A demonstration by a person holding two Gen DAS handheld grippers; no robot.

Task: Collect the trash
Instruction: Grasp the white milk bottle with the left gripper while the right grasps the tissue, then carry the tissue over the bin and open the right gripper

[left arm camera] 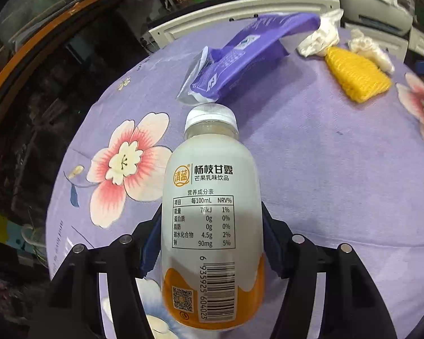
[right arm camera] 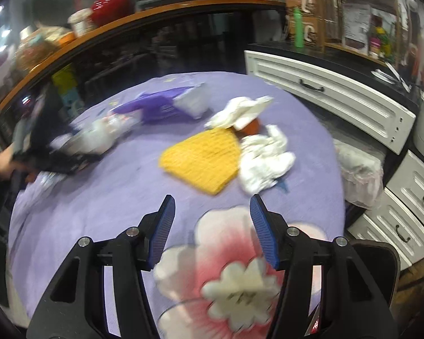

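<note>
The bottle [left arm camera: 212, 214] is being gripped by the left gripper [left arm camera: 212, 220] above the purple tablecloth [left arm camera: 325, 169]; the right gripper [right arm camera: 211, 212] is being held spread, empty; a bin is judged needed next.

Bottle [left arm camera: 212, 220] in left tool [left arm camera: 212, 243]

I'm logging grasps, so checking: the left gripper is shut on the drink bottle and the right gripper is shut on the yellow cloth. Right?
Not quite. The right gripper is open and holds nothing; the right wrist view shows the yellow cloth lying on the table ahead of its jaws. The left gripper is indeed shut on the drink bottle.
</note>
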